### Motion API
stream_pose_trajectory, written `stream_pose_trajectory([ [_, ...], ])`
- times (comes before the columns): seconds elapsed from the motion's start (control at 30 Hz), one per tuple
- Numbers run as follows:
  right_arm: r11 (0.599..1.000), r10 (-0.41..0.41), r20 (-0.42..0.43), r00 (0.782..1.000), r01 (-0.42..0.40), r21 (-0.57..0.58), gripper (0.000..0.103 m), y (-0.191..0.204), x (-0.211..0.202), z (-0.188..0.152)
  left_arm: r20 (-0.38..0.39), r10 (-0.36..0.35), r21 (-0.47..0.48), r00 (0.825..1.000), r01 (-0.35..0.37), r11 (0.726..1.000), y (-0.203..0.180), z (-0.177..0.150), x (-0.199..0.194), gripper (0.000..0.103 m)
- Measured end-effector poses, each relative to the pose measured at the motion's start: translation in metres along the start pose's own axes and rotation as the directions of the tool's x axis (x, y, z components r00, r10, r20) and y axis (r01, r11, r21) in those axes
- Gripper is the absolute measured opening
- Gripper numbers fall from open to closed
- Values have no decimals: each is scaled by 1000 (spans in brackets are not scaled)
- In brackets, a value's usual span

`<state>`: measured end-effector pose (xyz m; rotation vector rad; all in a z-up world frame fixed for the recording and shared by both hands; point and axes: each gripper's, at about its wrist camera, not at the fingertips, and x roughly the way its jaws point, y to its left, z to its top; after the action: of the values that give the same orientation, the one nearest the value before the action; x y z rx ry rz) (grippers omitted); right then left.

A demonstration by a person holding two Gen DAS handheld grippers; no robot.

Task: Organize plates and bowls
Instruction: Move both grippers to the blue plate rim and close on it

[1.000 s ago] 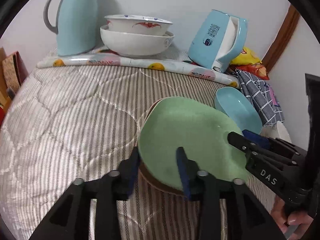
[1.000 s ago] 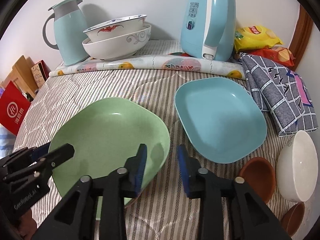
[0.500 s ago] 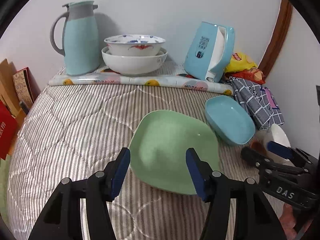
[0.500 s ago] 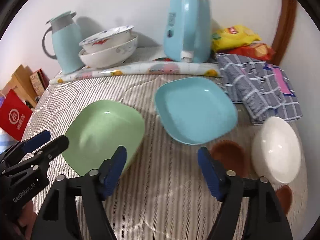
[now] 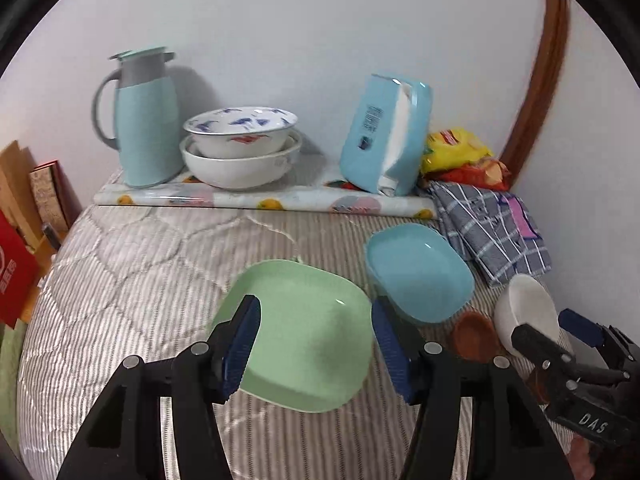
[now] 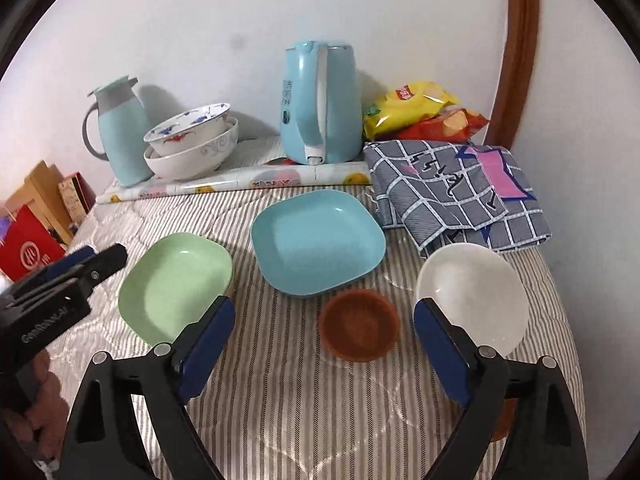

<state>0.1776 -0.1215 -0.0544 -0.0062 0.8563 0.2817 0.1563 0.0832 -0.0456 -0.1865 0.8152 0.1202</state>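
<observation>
A green square plate [image 5: 308, 336] [image 6: 176, 286] lies on the striped quilt. A blue square plate [image 5: 420, 272] [image 6: 318, 240] lies to its right. A small brown bowl [image 6: 359, 326] [image 5: 476, 336] and a white bowl [image 6: 472, 296] [image 5: 526, 308] sit further right. My left gripper [image 5: 314, 350] is open and empty, above the green plate's near edge. My right gripper [image 6: 324, 352] is open wide and empty, just in front of the brown bowl. Each gripper shows in the other's view: left [image 6: 96, 264], right [image 5: 560, 336].
Two stacked patterned bowls [image 5: 240, 146] [image 6: 192, 144], a light blue jug [image 5: 144, 116] and a blue kettle [image 6: 320, 104] stand on a floral mat by the wall. A checked cloth [image 6: 460, 188] and snack bags [image 6: 420, 110] lie at the back right. Boxes [image 6: 36, 232] stand at left.
Both grippers opened and pulled back and up from the green plate, which now lies on the quilt. The right gripper shifted right toward the brown and white bowls.
</observation>
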Motion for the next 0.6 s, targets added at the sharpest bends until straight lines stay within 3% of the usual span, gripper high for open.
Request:
stream_pose_trajectory([
  [0.23, 999, -45, 35, 998, 45, 22, 90, -20, -1, 14, -16, -28, 31, 999, 29, 999, -19, 5, 7, 56],
  [0.47, 998, -7, 36, 999, 4, 64, 90, -34, 11, 28, -23, -17, 20, 1000, 18, 1000, -23, 16, 23, 56],
  [0.6, 997, 4, 8, 1000, -4, 73, 79, -40, 25, 34, -49, 12, 24, 999, -11, 1000, -25, 19, 39, 56],
])
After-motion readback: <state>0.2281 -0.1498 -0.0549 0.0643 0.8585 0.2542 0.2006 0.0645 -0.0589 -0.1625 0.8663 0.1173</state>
